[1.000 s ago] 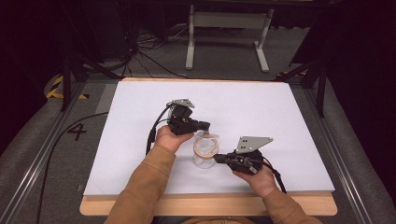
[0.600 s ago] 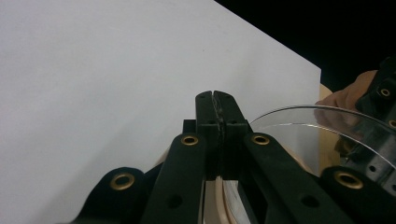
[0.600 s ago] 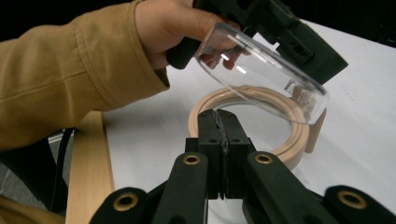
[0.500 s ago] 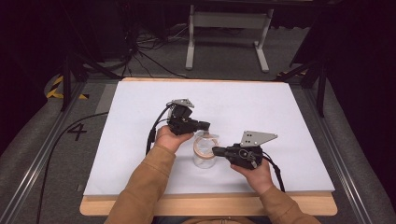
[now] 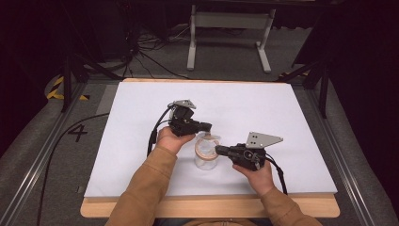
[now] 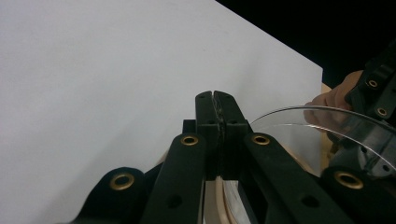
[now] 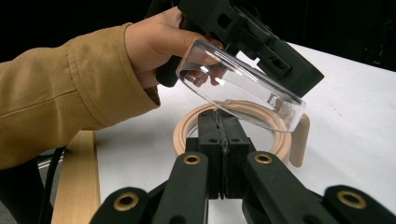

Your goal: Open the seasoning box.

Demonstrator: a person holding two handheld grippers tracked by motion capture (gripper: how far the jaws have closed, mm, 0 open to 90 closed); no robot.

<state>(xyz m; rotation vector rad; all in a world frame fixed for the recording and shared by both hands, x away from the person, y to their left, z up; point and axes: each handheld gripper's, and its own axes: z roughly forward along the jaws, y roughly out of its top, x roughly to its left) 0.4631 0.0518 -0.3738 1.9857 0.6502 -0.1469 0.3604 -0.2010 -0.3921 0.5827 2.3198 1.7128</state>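
A clear jar [image 5: 206, 160] stands on the white table, with a beige ring [image 7: 187, 128] at its mouth. A clear lid [image 7: 233, 88] hangs tilted over the ring, right under my left gripper [image 5: 208, 126]. That gripper's jaws are pressed together, and the lid's edge [image 6: 299, 126] shows just beside them. I cannot tell what holds the lid up. My right gripper [image 7: 219, 114] is shut too. Its tips reach the ring's near rim from the right [image 5: 218, 149].
The white sheet [image 5: 141, 141] covers the table, with a wooden front edge [image 5: 211, 207] near the person. A black cable [image 5: 153, 136] trails from the left gripper. Beyond the table stands a grey frame [image 5: 226, 28] on the dark floor.
My right gripper has moved left, up to the jar's rim. The left gripper and the lid have stayed about where they were.
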